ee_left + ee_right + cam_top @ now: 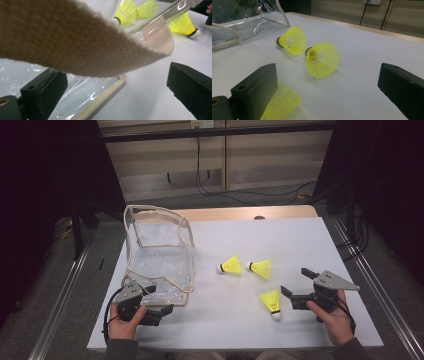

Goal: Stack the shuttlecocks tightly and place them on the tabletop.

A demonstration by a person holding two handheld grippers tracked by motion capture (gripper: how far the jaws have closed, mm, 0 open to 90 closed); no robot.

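Observation:
A clear plastic bag (159, 254) with beige trim lies open at the table's left. Three yellow shuttlecocks lie right of it: two side by side (231, 265) (261, 268) and one nearer (271, 302). My left gripper (159, 301) is open at the bag's near corner. In the left gripper view its beige strap (75, 42) loops just above the jaws, and the bag's edge (105, 96) runs between them. My right gripper (296, 281) is open just right of the near shuttlecock (284, 102), which sits by its left jaw. The other two (293, 40) (323, 58) lie ahead.
The white table top (280, 240) has bare room behind and to the right of the shuttlecocks. Metal rails (372, 285) run along both sides of the table. Cables (240, 195) hang against the far wall.

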